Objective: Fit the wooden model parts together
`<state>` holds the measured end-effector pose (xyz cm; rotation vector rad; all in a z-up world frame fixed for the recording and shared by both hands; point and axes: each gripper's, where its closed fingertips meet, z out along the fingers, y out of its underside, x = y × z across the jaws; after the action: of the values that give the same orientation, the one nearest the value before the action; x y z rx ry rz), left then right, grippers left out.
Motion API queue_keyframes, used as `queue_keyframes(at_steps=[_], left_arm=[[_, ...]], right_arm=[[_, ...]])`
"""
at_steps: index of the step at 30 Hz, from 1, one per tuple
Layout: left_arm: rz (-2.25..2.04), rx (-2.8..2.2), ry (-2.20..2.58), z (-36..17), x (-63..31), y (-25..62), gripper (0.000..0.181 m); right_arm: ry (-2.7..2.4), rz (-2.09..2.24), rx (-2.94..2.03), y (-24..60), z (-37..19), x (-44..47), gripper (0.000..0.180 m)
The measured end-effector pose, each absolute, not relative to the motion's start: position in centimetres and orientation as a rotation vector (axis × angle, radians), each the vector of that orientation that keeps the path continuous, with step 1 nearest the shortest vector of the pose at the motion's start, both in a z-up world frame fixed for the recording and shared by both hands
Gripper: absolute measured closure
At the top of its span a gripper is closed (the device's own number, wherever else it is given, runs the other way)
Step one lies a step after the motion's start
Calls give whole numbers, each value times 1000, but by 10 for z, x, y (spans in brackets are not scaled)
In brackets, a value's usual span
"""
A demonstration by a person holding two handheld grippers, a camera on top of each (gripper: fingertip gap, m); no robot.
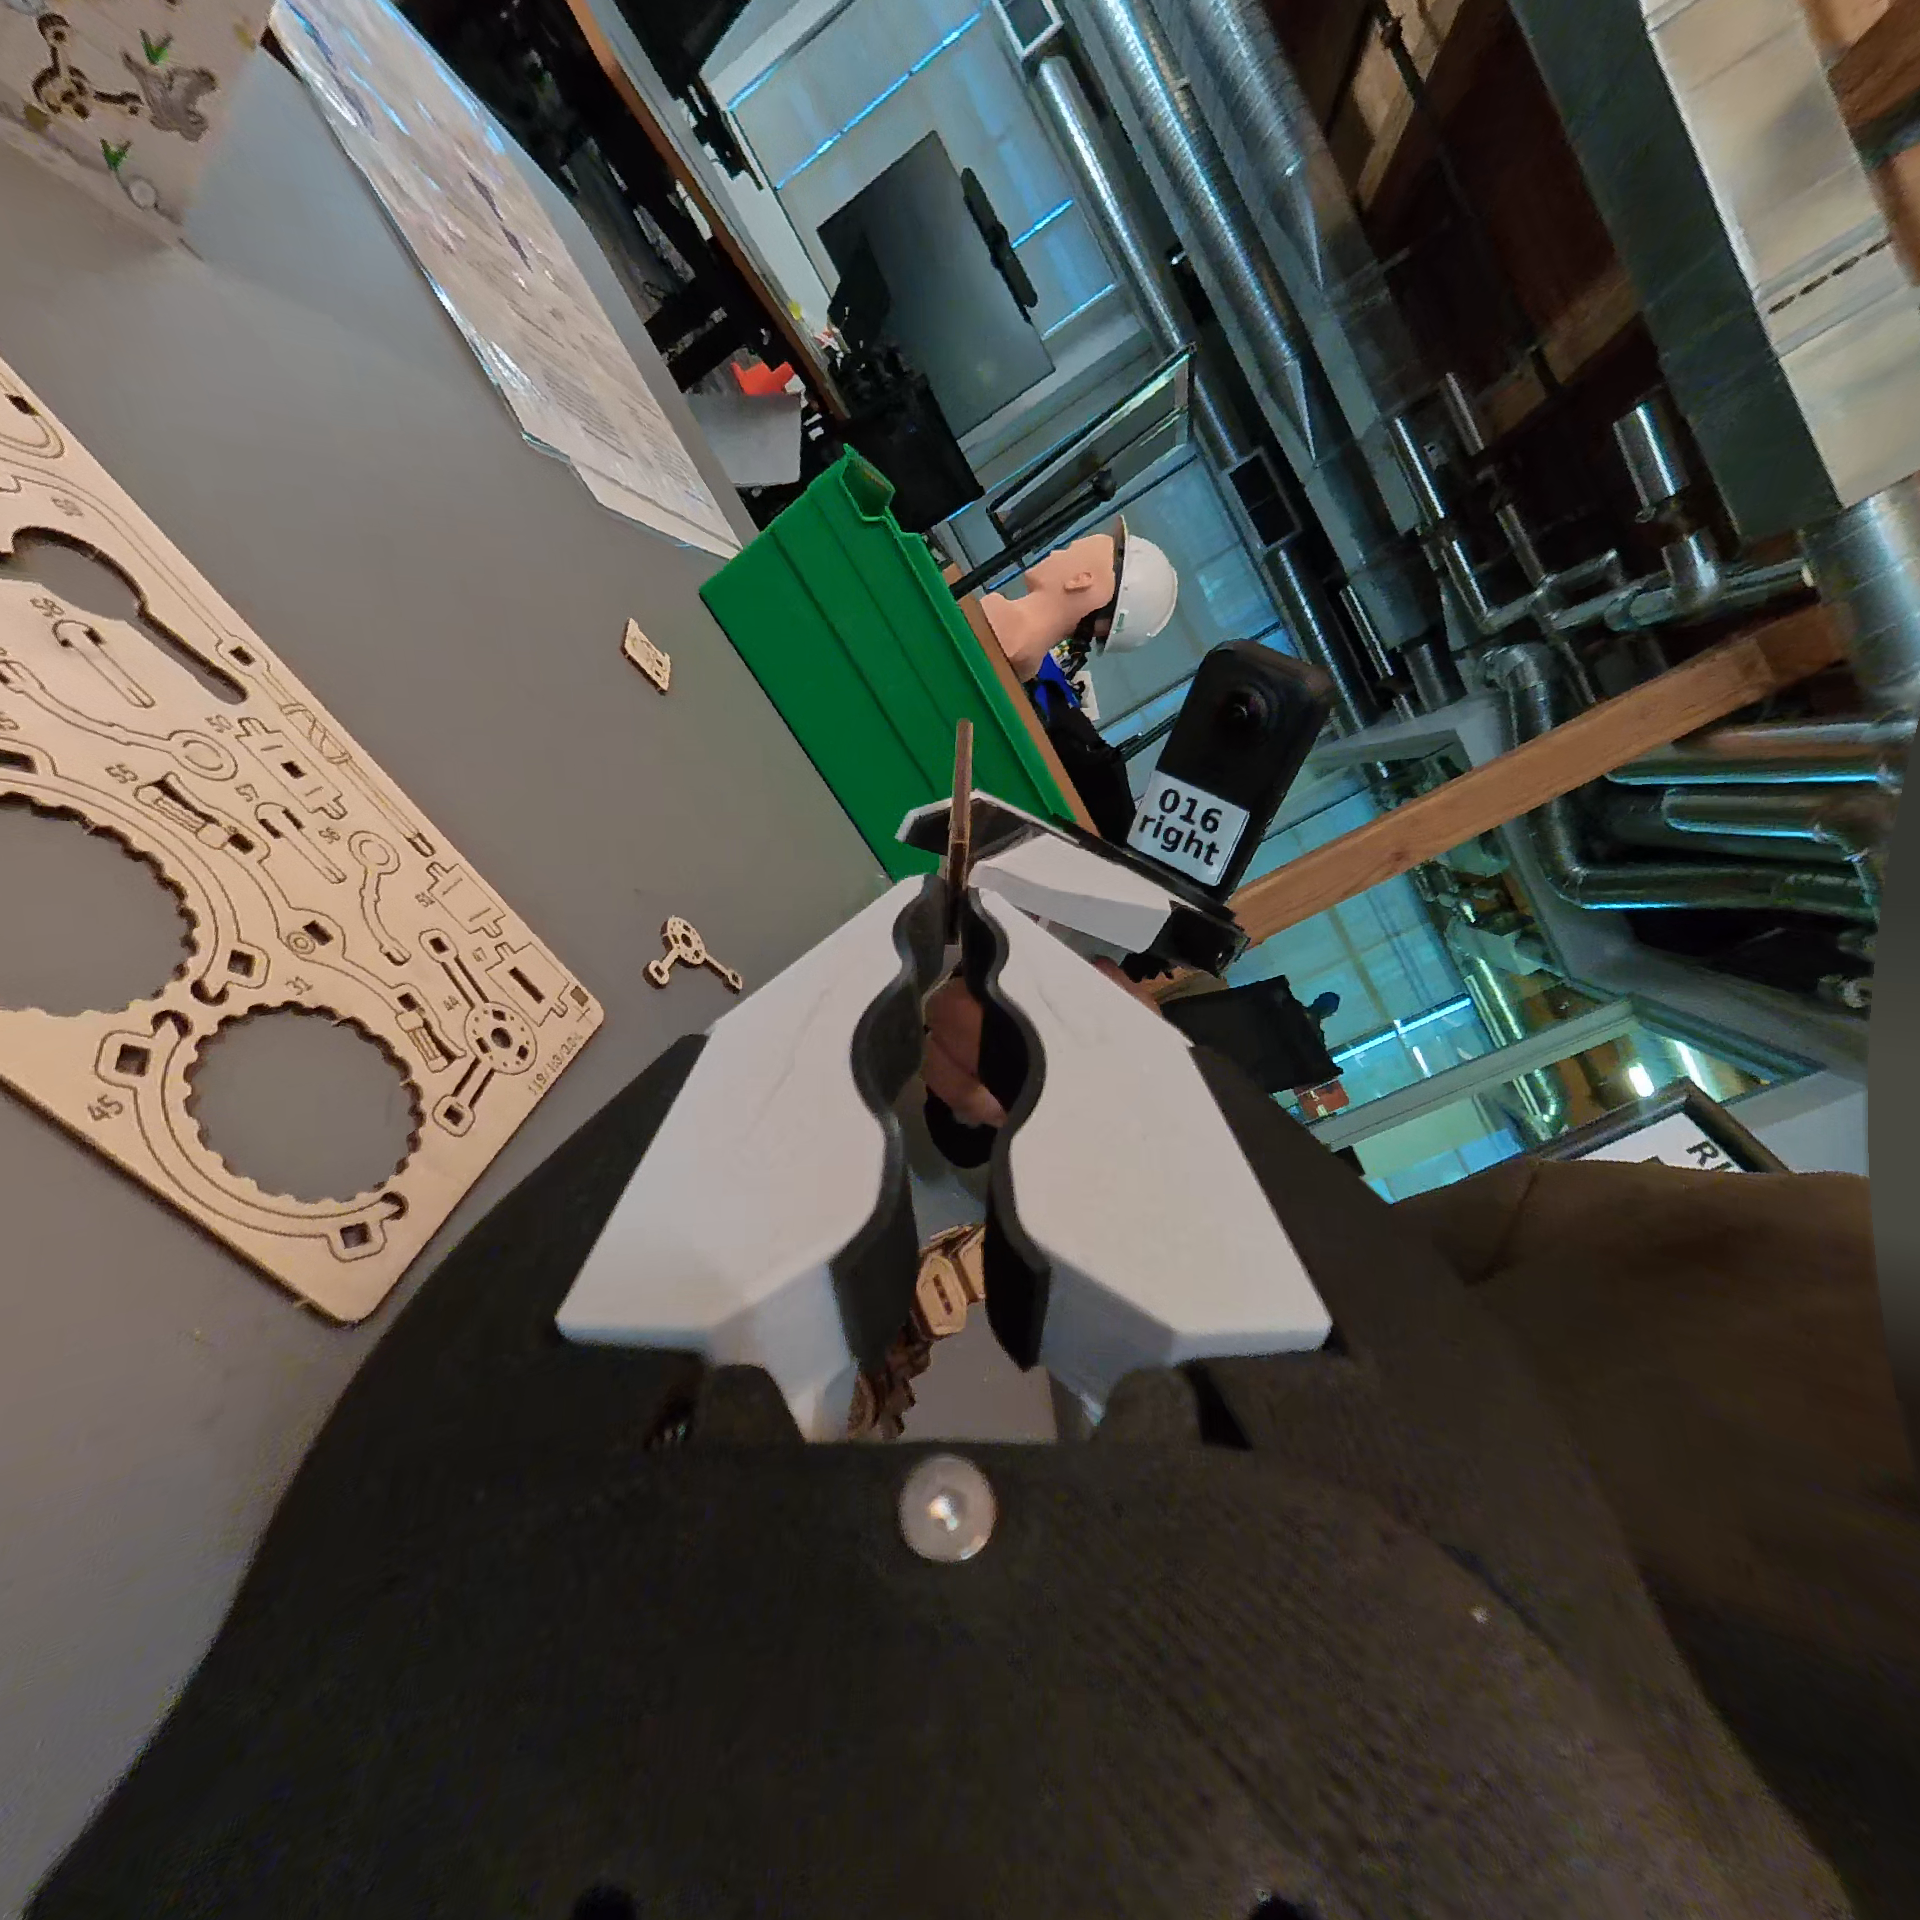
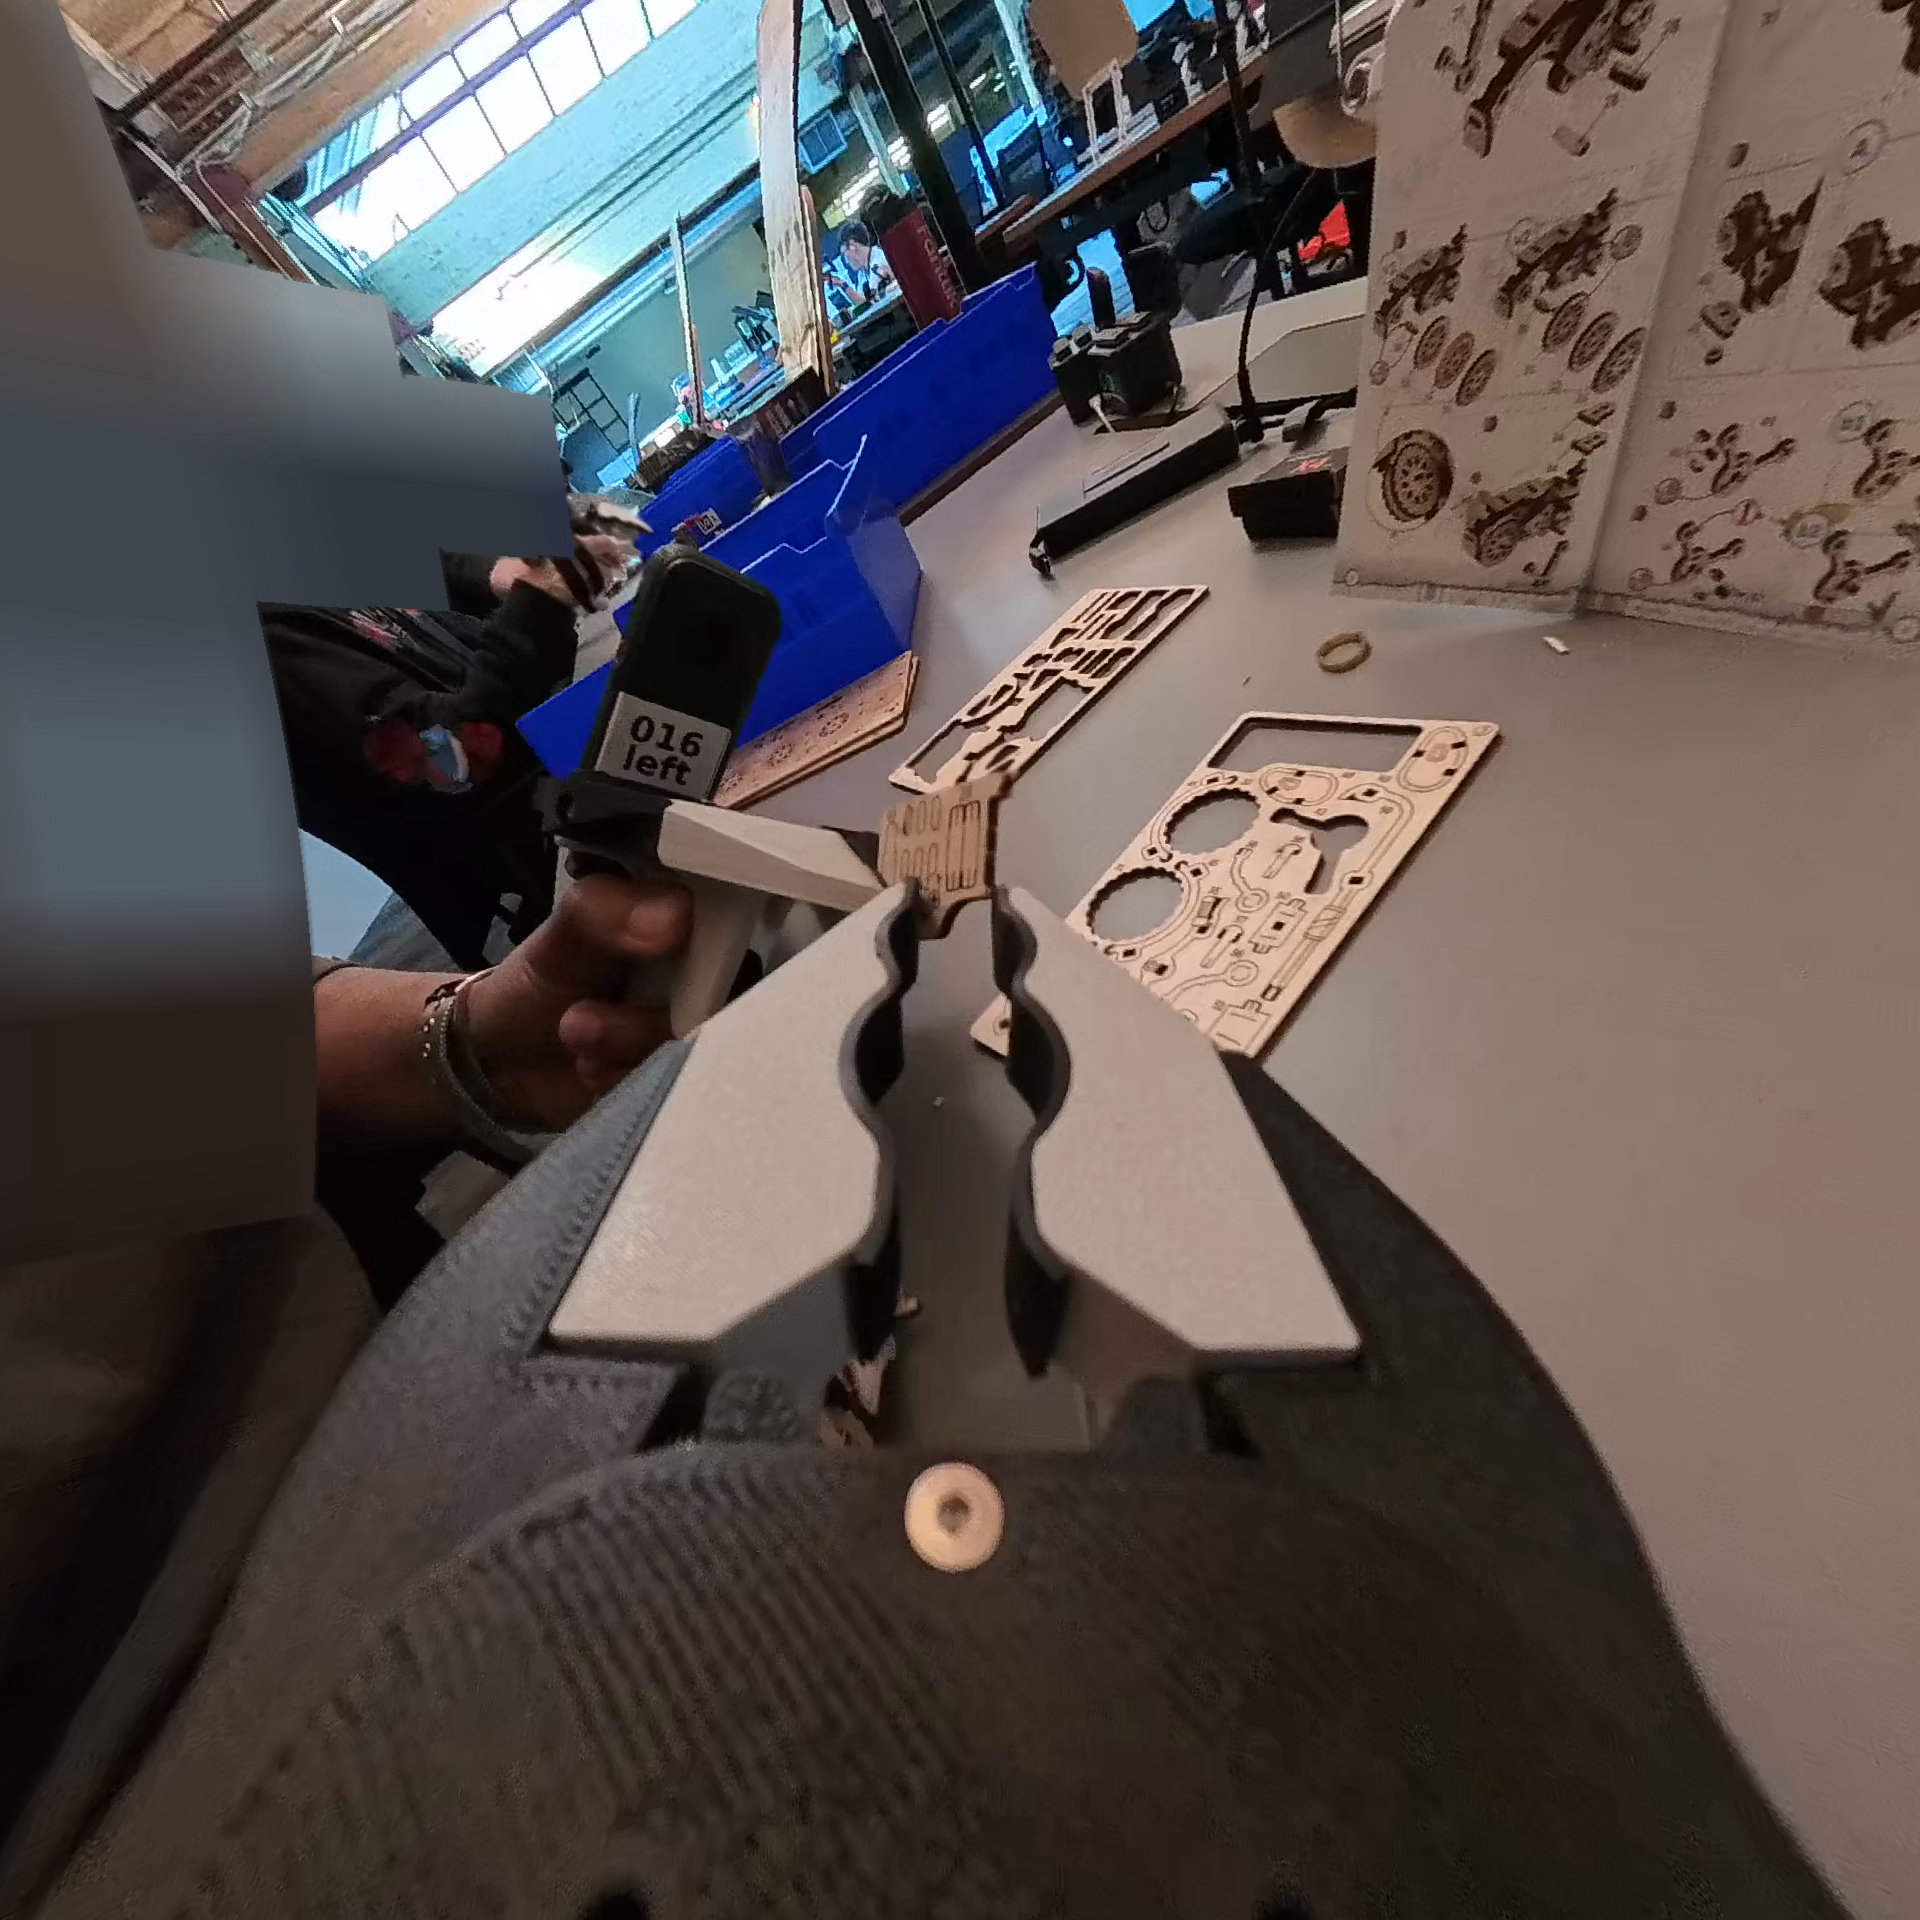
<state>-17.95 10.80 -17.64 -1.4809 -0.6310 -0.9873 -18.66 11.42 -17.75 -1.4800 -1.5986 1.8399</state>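
My left gripper (image 1: 951, 894) is shut on a thin wooden plate (image 1: 960, 800), seen edge-on and sticking out past the fingertips. In the right wrist view the same plate (image 2: 945, 831) is flat-on, engraved with slots, held by the left gripper (image 2: 868, 868) at its left edge. My right gripper (image 2: 956, 904) is open, its tips on either side of the plate's lower tab, with the left fingertip (image 2: 902, 914) touching it. The right gripper also shows behind the plate in the left wrist view (image 1: 1049, 873). A chain-like wooden assembly (image 1: 940, 1288) lies below the left gripper.
Punched-out wooden sheets lie on the grey table (image 2: 1558, 1039): one with gear-shaped holes (image 1: 260, 935) (image 2: 1278, 883), another farther off (image 2: 1039, 675). Two small loose parts (image 1: 646, 652) (image 1: 691, 951), a green bin (image 1: 862, 665), blue bins (image 2: 831, 561) and an upright instruction sheet (image 2: 1662, 312) stand around. The tips of both grippers are at nearly the same place.
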Motion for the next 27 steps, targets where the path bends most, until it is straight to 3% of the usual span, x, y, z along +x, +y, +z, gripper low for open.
queue_keyframes(at_steps=[27], left_arm=[[-962,-1489,-633,-173,-176,108,181]], right_arm=[[-1624,1858,-1464,113,-176,-183,168]])
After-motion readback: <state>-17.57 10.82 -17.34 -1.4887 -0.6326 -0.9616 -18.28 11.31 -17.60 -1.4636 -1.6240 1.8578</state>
